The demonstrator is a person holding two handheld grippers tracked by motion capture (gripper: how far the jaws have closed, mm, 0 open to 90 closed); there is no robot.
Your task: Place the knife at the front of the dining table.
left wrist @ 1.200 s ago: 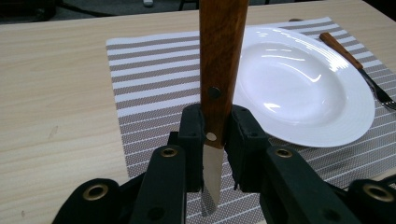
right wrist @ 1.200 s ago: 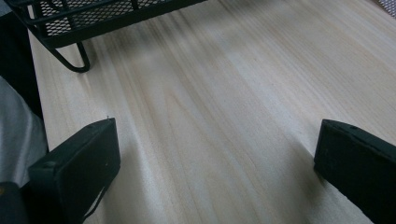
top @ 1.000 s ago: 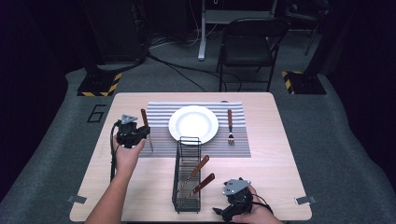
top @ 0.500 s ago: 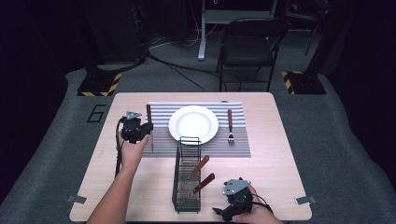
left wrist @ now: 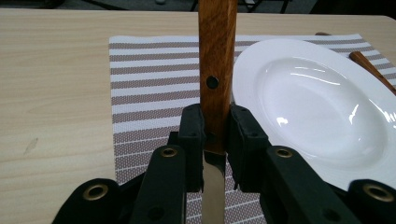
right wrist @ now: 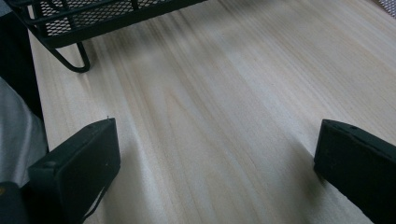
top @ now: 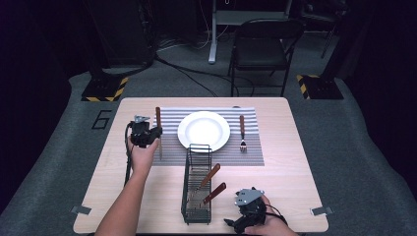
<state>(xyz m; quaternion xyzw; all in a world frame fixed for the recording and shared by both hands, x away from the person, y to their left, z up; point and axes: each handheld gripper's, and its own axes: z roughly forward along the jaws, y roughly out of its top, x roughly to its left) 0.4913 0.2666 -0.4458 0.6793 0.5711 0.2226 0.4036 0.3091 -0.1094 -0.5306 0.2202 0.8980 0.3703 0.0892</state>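
A knife with a wooden handle point(top: 158, 117) point(left wrist: 217, 56) is clamped in my left gripper point(top: 155, 132) point(left wrist: 216, 127), which is shut at the joint of handle and blade. It hangs over the left strip of the striped placemat point(top: 246, 153) point(left wrist: 149, 79), just left of the white plate point(top: 203, 131) point(left wrist: 317, 102). The handle points away from me and the blade runs back under the gripper. A fork point(top: 242, 133) point(left wrist: 369, 65) lies on the mat right of the plate. My right gripper point(top: 236, 223) point(right wrist: 215, 158) rests open on bare wood near the front edge.
A black wire basket point(top: 196, 184) point(right wrist: 93, 18) stands in front of the plate, holding two wooden-handled utensils point(top: 210, 177). It is just left of my right gripper. A folding chair point(top: 263, 46) stands beyond the table's far edge.
My left gripper has carried the knife a little to the right, from the mat's left edge toward the plate. The right gripper has stayed put.
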